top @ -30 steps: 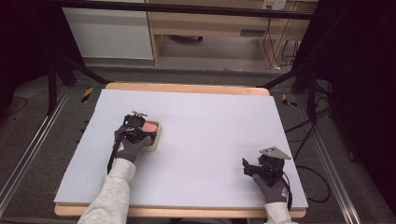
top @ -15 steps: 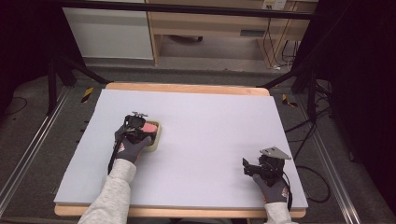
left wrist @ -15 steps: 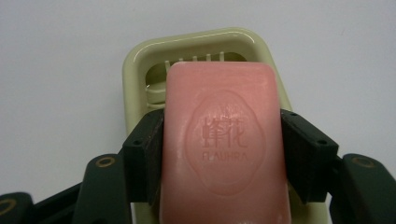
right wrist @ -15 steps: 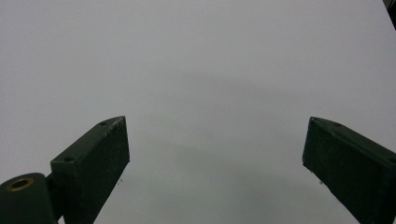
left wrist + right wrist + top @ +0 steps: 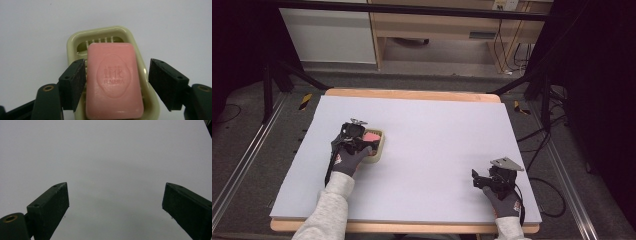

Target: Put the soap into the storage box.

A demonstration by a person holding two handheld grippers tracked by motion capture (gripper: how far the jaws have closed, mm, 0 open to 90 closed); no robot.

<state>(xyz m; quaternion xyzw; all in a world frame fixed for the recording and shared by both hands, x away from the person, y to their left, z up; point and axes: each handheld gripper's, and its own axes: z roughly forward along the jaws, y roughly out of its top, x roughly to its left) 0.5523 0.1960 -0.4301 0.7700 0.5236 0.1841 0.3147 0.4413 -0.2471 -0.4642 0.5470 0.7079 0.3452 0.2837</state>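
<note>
A pink soap bar (image 5: 113, 80) with an embossed stamp lies in a pale green soap dish (image 5: 100, 32) on the left half of the table. My left gripper (image 5: 116, 66) reaches over the dish with the bar between its jaws. The jaws have just been opening. One pad (image 5: 80, 82) stands right at the bar's side, while the other pad (image 5: 162, 82) is clearly off it. From above, the left gripper (image 5: 354, 132) covers part of the soap (image 5: 371, 136) and dish (image 5: 378, 150). My right gripper (image 5: 479, 179) rests near the front right corner, open (image 5: 115, 192) over bare surface.
A pale lavender sheet (image 5: 437, 145) covers the wooden table, whose edge (image 5: 412, 94) shows at the back. Cables (image 5: 552, 200) trail on the floor at the right. A cabinet (image 5: 332, 35) and a wooden shelf unit (image 5: 437, 25) stand behind the table.
</note>
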